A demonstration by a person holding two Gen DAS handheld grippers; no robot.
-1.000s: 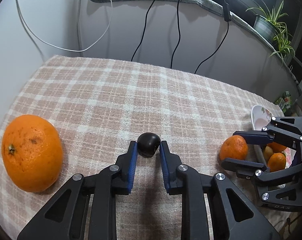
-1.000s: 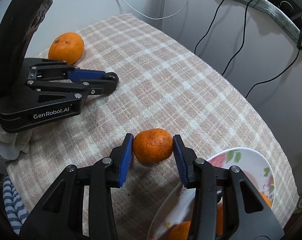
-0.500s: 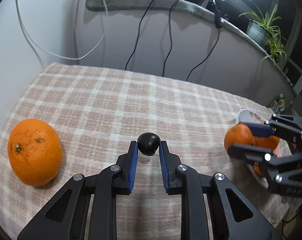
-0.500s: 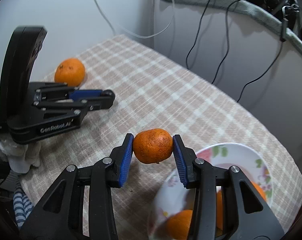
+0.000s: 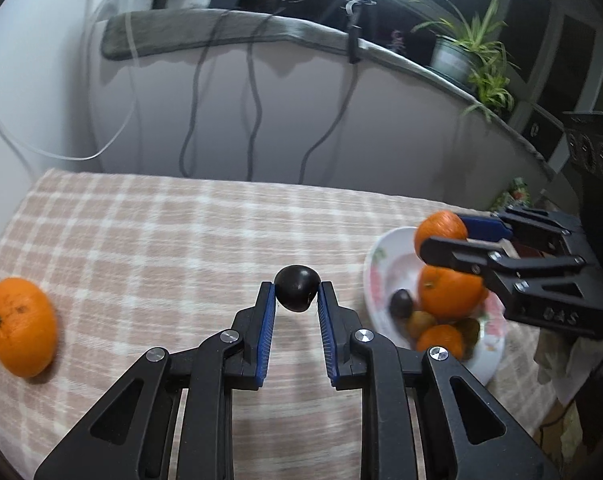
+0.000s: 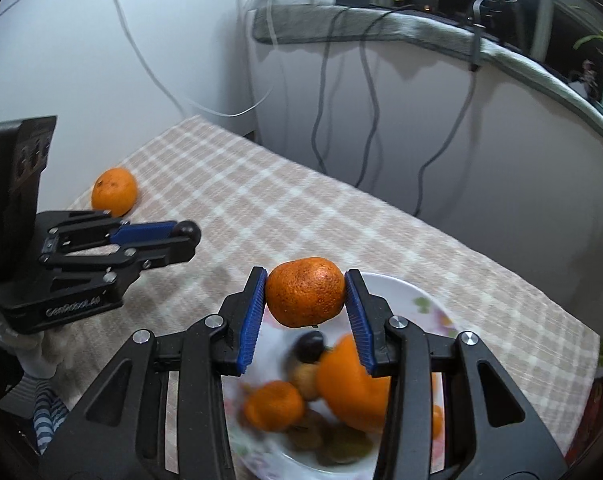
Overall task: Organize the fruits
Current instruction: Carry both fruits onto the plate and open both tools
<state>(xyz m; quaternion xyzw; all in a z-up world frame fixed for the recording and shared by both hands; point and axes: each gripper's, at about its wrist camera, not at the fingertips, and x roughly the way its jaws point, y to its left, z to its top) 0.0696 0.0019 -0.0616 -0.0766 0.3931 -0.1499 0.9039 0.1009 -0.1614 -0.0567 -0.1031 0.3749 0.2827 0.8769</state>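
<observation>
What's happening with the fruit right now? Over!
Left gripper shut on dark plum. Right gripper shut on mandarin, above plate. One orange on tablecloth. Path clear.

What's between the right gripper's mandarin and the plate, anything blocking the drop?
Nothing visible. The right gripper holds the mandarin in the air over the plate, near its rim. Below are only fruits already in the plate, including a big orange, so it would land on or beside them.
</observation>
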